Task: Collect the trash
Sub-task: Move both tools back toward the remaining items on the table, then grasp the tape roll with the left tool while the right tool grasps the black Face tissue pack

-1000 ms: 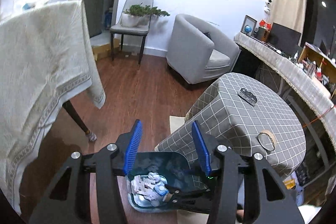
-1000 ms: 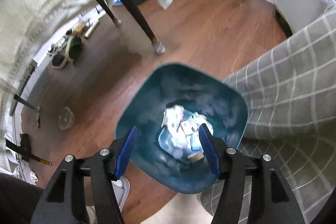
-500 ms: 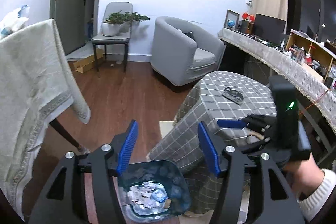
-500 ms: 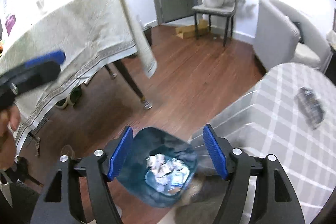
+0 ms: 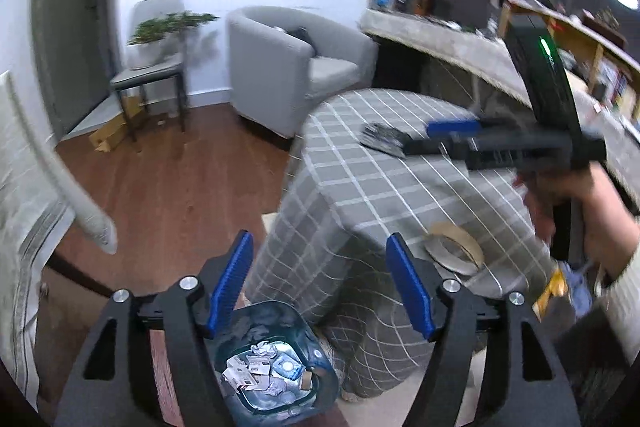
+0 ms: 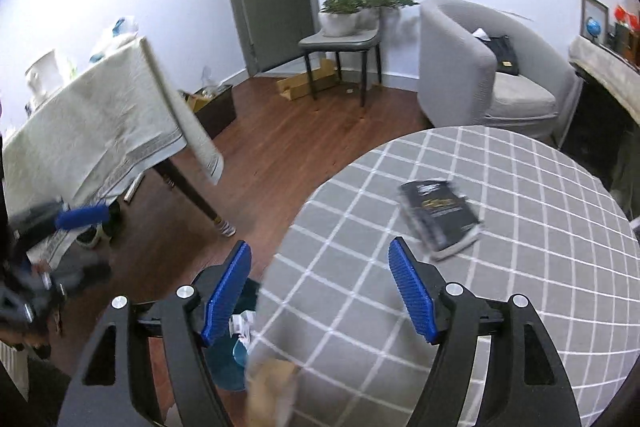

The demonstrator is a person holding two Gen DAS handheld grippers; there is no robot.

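No legible text: gold print on the black packet (image 6: 440, 217) too blurred to read.

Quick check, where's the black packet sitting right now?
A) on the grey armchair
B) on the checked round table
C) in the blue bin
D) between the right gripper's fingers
B: the black packet lies flat on the checked table, ahead of the right gripper, whose fingers have nothing between them; the bin on the floor holds only crumpled paper and wrappers.
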